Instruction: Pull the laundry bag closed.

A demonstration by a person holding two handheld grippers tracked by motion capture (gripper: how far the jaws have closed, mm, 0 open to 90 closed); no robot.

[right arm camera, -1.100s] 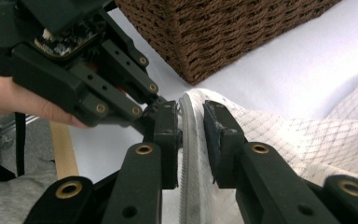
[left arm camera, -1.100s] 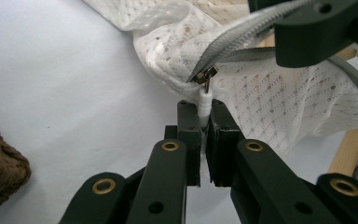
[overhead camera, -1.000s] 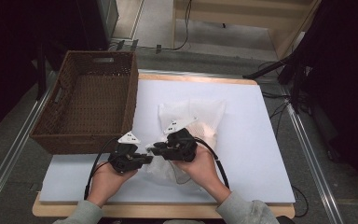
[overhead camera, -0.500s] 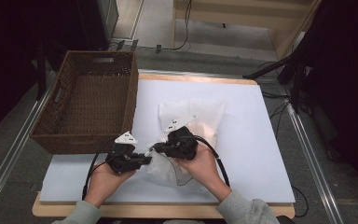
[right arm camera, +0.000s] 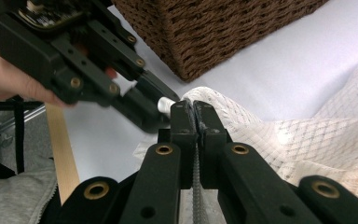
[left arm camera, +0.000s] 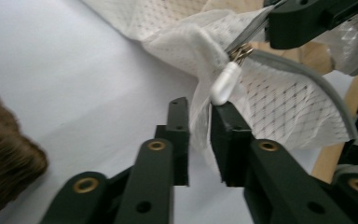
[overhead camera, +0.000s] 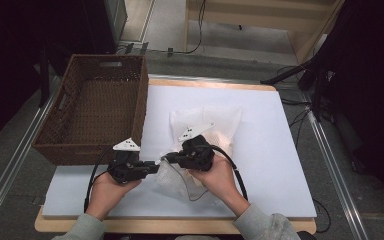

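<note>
A white mesh bag (overhead camera: 220, 125) lies on the white table top, its near corner lifted between my two grippers. The left gripper (left arm camera: 199, 116) pinches a fold of the mesh just below the white zipper pull (left arm camera: 223, 84). My right gripper (right arm camera: 193, 109) is shut on the bag's zipper edge, jaws pressed together. In the high view the left gripper (overhead camera: 155, 164) and right gripper (overhead camera: 172, 159) meet tip to tip at the bag's near left corner. The right gripper view has the left gripper (right arm camera: 144, 107) beside the zipper pull (right arm camera: 165, 103).
A brown wicker basket (overhead camera: 142, 100) stands at the table's left, close behind the left hand, and its corner (right arm camera: 214, 28) looms near in the right gripper view. The white board (overhead camera: 280, 150) stretches to the right of the bag. The wooden table edge (right arm camera: 60, 149) runs near the person's sleeves.
Both hands have stayed almost where they were. The bag's near corner has bunched up a little more between the two grippers.
</note>
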